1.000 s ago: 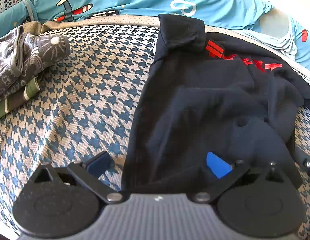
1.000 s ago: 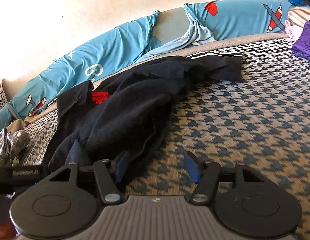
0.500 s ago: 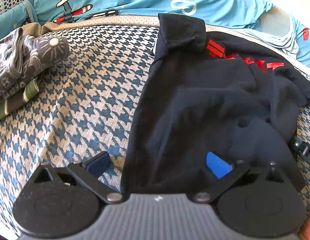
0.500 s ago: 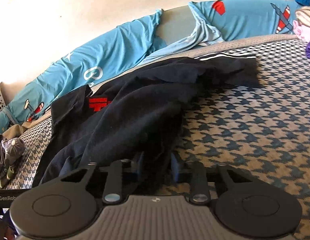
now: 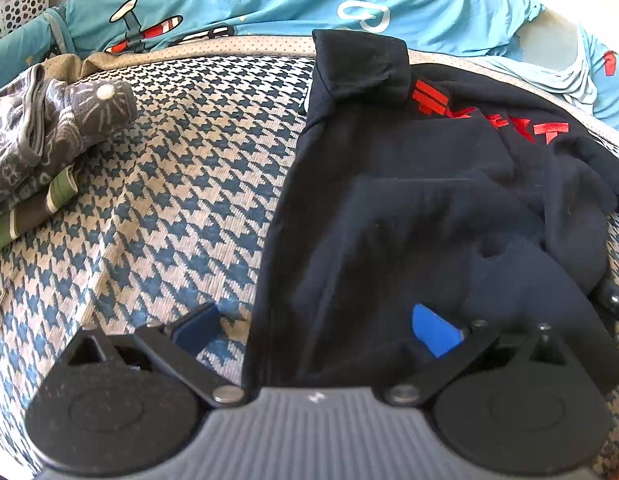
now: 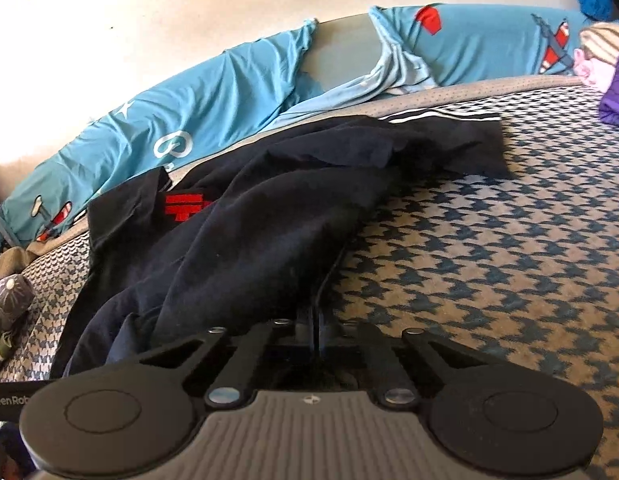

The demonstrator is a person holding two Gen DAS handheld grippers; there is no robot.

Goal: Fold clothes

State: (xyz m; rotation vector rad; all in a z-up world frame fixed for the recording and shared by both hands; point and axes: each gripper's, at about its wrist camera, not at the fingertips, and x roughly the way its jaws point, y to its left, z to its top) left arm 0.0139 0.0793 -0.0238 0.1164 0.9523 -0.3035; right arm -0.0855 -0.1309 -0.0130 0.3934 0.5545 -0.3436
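1. Right gripper (image 6: 315, 320) is closed on the near hem of the dark navy garment (image 6: 245, 248); its jaws have just been closing, and the two fingers now stand pressed together with cloth pinched between them.
2. Left gripper (image 5: 315, 330) stands wide open over the garment's near left corner; one blue pad (image 5: 435, 334) rests on the dark cloth, while the other pad (image 5: 195, 328) sits over the bare houndstooth bed cover (image 5: 169, 208), with the garment's left edge running between them.
3. Dark navy garment (image 5: 409, 208) lies rumpled on the bed, reaching from the near edge toward the far edge; red lettering (image 5: 489, 114) shows near its far end, and a sleeve (image 6: 461, 140) with white stripes stretches along the far edge.
4. Blue printed sheet (image 6: 213, 108) bunches beyond the far edge against the wall.
5. Folded grey patterned clothes (image 5: 49, 128) sit at the bed's far left corner, well apart from the garment; purple cloth (image 6: 617, 92) lies at the far right corner.
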